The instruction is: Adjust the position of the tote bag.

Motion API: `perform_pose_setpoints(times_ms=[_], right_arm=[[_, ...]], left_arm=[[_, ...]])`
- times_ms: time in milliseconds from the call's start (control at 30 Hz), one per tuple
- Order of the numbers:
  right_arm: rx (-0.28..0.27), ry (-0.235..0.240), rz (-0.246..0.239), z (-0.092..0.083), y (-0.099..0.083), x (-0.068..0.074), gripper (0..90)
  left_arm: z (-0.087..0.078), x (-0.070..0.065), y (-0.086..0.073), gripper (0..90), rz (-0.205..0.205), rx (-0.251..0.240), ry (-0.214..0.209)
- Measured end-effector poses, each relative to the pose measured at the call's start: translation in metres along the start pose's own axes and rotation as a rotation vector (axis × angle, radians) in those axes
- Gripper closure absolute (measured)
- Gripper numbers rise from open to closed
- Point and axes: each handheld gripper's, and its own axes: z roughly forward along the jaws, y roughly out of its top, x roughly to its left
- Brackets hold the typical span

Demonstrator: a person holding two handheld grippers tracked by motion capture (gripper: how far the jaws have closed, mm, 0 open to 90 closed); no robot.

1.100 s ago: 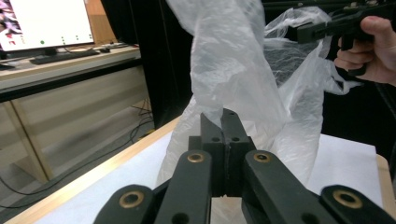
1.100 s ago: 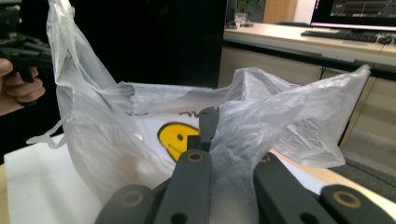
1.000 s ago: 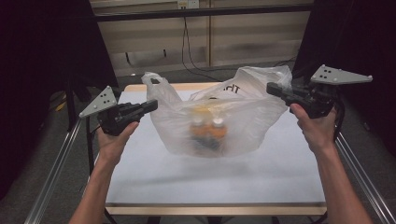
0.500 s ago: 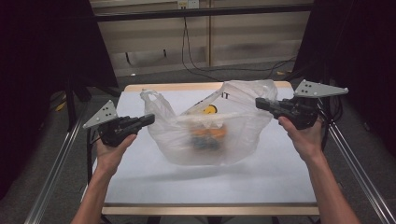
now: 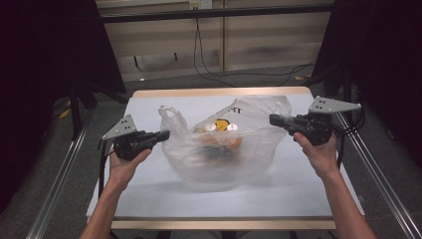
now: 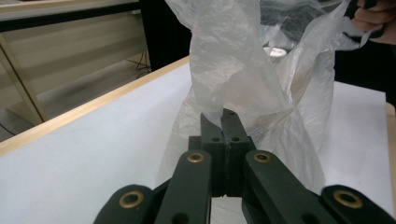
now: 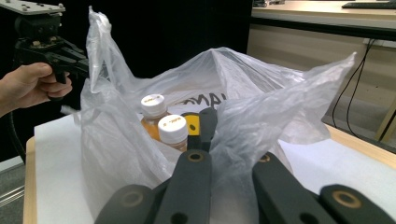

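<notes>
White table (image 5: 149,199), clear plastic bag (image 5: 224,154) pinched at both sides.
Left gripper (image 6: 223,122) and right gripper (image 7: 208,122) clamped on film; two white-capped bottles (image 7: 161,119) seen from right gripper view.

Dim room, soft focus, faint shadows

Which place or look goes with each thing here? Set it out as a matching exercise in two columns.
Things:
1. left claw
2. right claw
3. bottle caps
4. table

Descriptions:
A. white, inside the plastic bag
B. white top with a wooden edge
C. shut on the bag's right side
D. shut on the bag's left side

Pairs: 1-D, 2-C, 3-A, 4-B
</notes>
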Motion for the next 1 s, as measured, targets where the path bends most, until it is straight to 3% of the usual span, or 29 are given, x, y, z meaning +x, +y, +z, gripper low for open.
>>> perform_pose_setpoints(times_ms=[167, 400, 567, 667, 1000], right_arm=[[0.062, -0.003, -0.005, 0.013, -0.013, -0.002, 90.0], [0.085, -0.017, -0.015, 0.016, -0.018, -0.007, 90.0], [0.101, -0.029, 0.006, 0.017, -0.026, -0.014, 90.0], [0.109, -0.033, 0.008, 0.018, -0.028, -0.015, 90.0], [0.159, -0.026, 0.001, 0.028, -0.040, -0.018, 90.0]], left_arm=[[0.004, 0.003, -0.005, 90.0, 0.004, 0.020, -0.007], [0.009, 0.005, -0.011, 90.0, 0.006, 0.052, -0.017], [0.010, 0.006, -0.013, 90.0, 0.015, 0.067, -0.006], [0.012, 0.006, -0.016, 90.0, 0.001, 0.068, -0.021], [0.018, 0.006, -0.024, 90.0, 0.008, 0.130, -0.034]])
